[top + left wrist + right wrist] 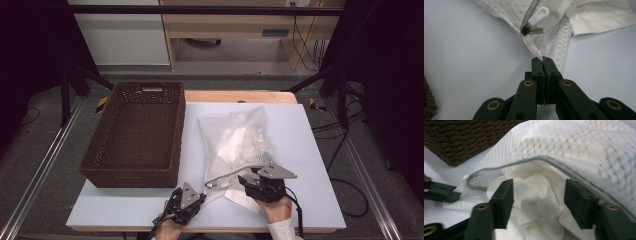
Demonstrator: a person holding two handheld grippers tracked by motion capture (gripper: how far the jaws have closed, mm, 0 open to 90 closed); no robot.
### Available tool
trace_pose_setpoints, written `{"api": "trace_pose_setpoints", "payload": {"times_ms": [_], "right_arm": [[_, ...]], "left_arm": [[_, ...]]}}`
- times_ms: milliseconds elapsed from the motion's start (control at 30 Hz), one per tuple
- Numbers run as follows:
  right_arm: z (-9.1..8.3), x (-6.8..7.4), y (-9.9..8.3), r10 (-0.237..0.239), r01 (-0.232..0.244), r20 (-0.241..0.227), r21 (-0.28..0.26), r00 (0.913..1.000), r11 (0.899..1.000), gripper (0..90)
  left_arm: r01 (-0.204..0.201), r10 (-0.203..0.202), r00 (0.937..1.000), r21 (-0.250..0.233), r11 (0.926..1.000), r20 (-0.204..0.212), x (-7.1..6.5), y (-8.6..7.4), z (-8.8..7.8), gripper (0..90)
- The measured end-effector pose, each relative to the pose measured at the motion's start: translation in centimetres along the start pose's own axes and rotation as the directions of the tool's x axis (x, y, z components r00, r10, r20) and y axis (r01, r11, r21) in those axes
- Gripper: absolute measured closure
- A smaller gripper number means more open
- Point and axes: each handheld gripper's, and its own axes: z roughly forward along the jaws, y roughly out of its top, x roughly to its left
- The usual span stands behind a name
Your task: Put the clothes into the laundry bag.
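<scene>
1. The white table (310, 150) carries a brown wicker basket (135, 135) on its left half and a white mesh laundry bag (235, 145) just right of it, the bag's open zipped mouth at the near edge.
2. Inside the bag lies white cloth (534, 202); I judge the step is stuffing it fully in.
3. The right gripper (252, 181) stands at the mouth with jaws wide, cloth between them but unpressed. Push deep before closing.
4. The left gripper (543, 62) pinches the bag's near corner, jaws clamped tight. Keep tension so the mouth stays open.
5. Keep clear of the zipper pull (538, 15).
</scene>
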Motion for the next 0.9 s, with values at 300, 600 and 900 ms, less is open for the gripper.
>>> {"api": "trace_pose_setpoints", "payload": {"times_ms": [300,600,900], "right_arm": [[-0.4,0.3,-3.9,0.042,-0.039,-0.015,0.162,0.9990,0.986,38.2],[0.6,0.2,-3.9,-0.034,0.033,0.002,0.187,0.9994,0.982,85.8],[2.9,1.5,-0.3,-0.061,0.065,-0.104,0.040,0.9927,0.997,87.7]], "left_arm": [[-0.006,0.006,1.0000,-0.001,1.0000,-0.002,0.0,0.0,0.0,87.3],[-0.015,0.015,0.9999,0.002,0.9999,-0.002,0.0,0.0,0.0,87.1],[-0.017,0.017,0.9998,0.005,0.9998,-0.014,-0.2,0.1,0.0,88.1]]}}
